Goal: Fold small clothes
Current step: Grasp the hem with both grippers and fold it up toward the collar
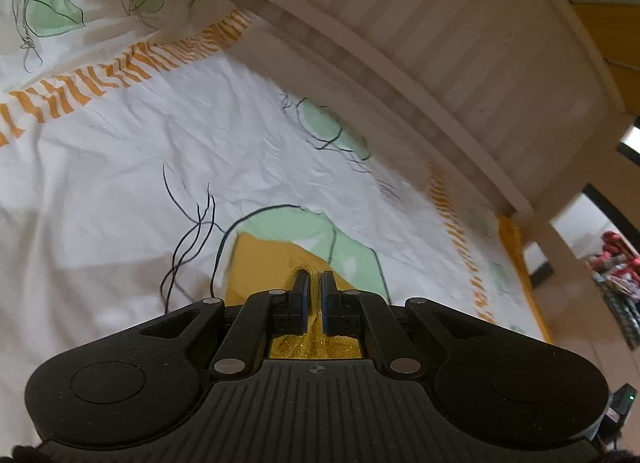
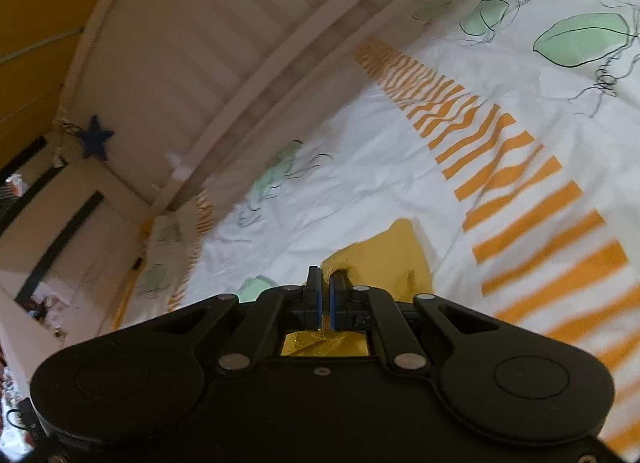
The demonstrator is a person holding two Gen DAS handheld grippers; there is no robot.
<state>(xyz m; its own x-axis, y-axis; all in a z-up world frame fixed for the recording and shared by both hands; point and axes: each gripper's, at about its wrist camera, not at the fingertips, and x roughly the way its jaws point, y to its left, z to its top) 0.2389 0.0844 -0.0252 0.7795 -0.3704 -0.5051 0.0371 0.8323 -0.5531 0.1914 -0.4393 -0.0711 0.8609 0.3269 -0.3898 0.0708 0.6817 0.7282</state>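
A small mustard-yellow knit garment (image 1: 264,263) hangs over the white printed bedcover (image 1: 160,167). My left gripper (image 1: 315,279) is shut on its ribbed edge, with yellow knit pinched between the blue pads. In the right wrist view the same yellow garment (image 2: 384,255) spreads ahead and to the right of my right gripper (image 2: 325,279), which is shut on a stitched hem of it. More yellow fabric shows under each gripper's body. The rest of the garment is hidden below the grippers.
The bedcover (image 2: 400,167) has green leaf prints and orange stripes (image 2: 520,191). A white slatted bed rail (image 1: 460,43) runs along its far side, also the rail (image 2: 192,63) with a dark blue star (image 2: 96,139). Floor and clutter (image 1: 616,263) lie beyond the bed.
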